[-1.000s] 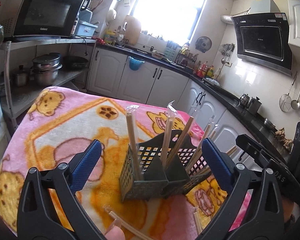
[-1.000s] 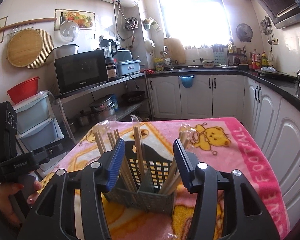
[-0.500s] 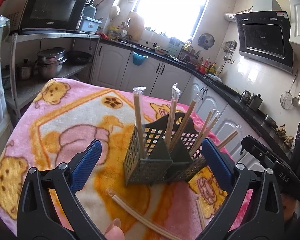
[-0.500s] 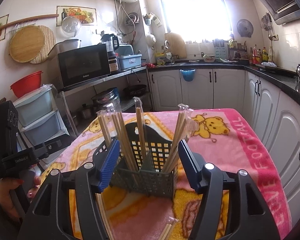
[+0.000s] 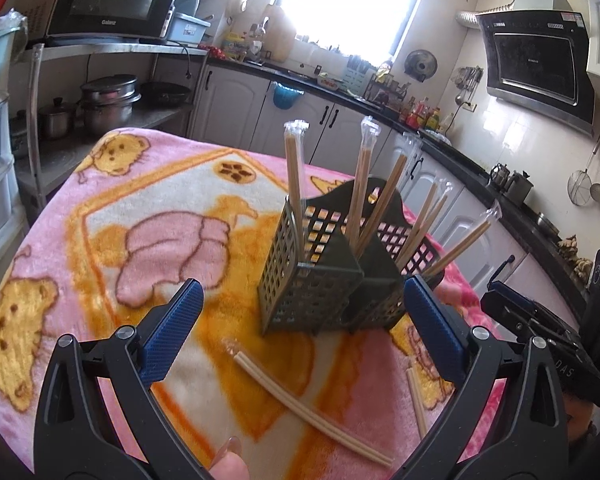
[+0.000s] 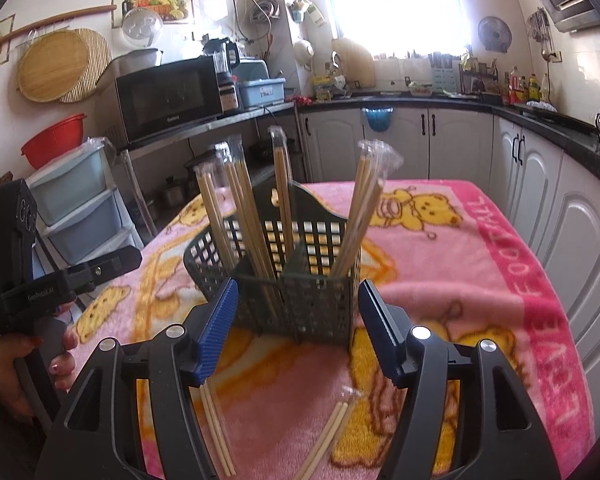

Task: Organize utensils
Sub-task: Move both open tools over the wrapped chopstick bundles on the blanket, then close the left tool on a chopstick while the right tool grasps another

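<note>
A: What has changed over the last second?

B: Both hand-held tools have sunk toward the desk, so the loose wrapped pairs of pale wooden chopsticks on the pink bear-patterned fleece blanket [image 5: 148, 200] now show between the fingers. The right tool [image 6: 296, 330] has just been opening its jaws; nothing is between the blue ribbed pads. The left tool [image 5: 304, 328] is spread wide too, and empty.

A: And for the task?

B: It looks like a reach for the next pick-up. In the left wrist view one wrapped pair of chopsticks [image 5: 308, 396] lies slanted on the blanket just in front of the tool, near the basket's base. A second pair [image 5: 416, 404] lies to its right, by the right finger. In the right wrist view two pairs show as well, one near the left finger [image 6: 216, 428] and one lower centre [image 6: 326, 432].

A: What about the container?

B: The dark green perforated plastic cutlery basket [image 6: 300, 296] stands upright mid-desk, divided into compartments. Several wrapped chopstick pairs [image 6: 360, 208] already stand in it, leaning outward, plastic tips up. The left-hand compartment holds a cluster, the far middle one holds a single upright pair, and the right one holds a few more. I can't count them exactly.

A: So how far along?

B: Mostly sorted, I'd judge; the loose pairs on the blanket remain.
</note>
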A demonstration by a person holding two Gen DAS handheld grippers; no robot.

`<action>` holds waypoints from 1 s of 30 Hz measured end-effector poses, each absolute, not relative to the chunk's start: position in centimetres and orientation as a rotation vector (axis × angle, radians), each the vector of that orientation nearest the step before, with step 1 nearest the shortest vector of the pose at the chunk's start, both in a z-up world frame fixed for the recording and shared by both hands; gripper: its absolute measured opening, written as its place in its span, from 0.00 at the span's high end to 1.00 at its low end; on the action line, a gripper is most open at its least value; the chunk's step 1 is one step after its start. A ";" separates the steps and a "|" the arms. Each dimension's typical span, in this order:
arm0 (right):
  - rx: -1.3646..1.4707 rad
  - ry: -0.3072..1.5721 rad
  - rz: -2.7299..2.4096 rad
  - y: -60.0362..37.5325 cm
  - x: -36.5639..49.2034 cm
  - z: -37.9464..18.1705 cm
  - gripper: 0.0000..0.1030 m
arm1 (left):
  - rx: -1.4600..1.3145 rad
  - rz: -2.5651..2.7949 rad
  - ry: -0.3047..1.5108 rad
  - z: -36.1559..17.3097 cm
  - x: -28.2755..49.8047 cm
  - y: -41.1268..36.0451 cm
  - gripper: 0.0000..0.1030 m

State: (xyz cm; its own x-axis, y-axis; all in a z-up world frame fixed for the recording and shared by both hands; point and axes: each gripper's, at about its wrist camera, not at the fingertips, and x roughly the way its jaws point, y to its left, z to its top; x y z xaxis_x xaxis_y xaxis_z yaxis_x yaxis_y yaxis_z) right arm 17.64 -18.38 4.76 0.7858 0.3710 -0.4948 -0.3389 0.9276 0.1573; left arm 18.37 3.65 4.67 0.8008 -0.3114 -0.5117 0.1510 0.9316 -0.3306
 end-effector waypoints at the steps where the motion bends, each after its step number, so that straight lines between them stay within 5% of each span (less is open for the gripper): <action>1: 0.057 0.557 0.383 -18.4 17.6 4.4 0.42 | -0.281 -0.251 0.601 4.4 18.3 3.6 0.10; 19: 0.046 0.800 0.353 -18.9 18.4 -2.3 0.41 | -0.326 -0.268 0.839 -3.4 19.0 2.9 0.11; 30: 0.065 0.959 0.320 -18.9 21.4 -6.5 0.55 | -0.412 -0.260 0.945 -6.2 21.8 3.4 0.37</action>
State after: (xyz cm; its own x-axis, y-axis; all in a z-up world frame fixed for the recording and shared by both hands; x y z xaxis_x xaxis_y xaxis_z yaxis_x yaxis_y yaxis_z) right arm 21.39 -18.91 -6.53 0.5313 0.2965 -0.7936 -0.2394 0.9511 0.1951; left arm 21.79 3.40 -6.19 0.5632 -0.3907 -0.7281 0.0368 0.8921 -0.4503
